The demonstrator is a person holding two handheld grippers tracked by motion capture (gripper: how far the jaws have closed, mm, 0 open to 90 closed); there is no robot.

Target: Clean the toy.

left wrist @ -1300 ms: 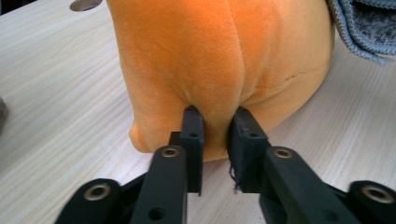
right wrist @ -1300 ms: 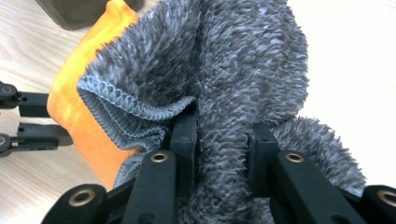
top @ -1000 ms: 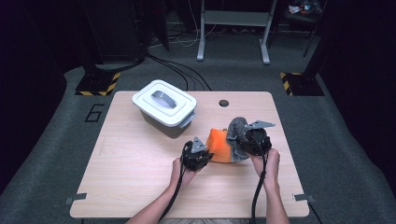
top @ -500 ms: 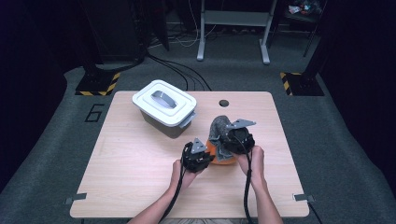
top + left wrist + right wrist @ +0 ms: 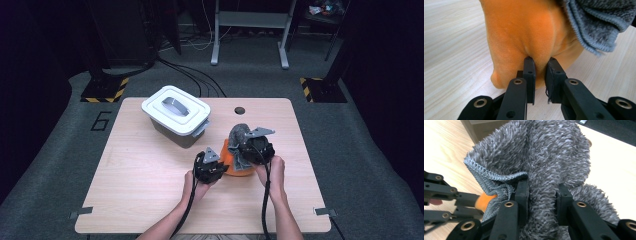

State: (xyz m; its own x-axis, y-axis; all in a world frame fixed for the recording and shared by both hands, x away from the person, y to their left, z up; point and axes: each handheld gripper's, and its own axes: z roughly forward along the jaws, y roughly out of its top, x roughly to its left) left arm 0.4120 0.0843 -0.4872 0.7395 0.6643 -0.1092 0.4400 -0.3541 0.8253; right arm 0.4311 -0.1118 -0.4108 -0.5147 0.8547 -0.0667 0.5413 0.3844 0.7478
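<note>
We look down from above onto the table [image 5: 150, 200], while both gripper cameras sit close against the cloths [image 5: 524, 32] it shows.

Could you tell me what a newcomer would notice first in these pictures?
Probably the bright orange cloth near the table's middle, pinched by the left gripper. Beside it, the right gripper clamps a fluffy grey cloth that overlaps the orange one. A white lidded box stands behind them, towards the left.

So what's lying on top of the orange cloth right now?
A grey fuzzy cloth drapes over the orange cloth, pinched by the right gripper. The left gripper pinches the orange cloth's edge. How far they overlap underneath is covered.
</note>
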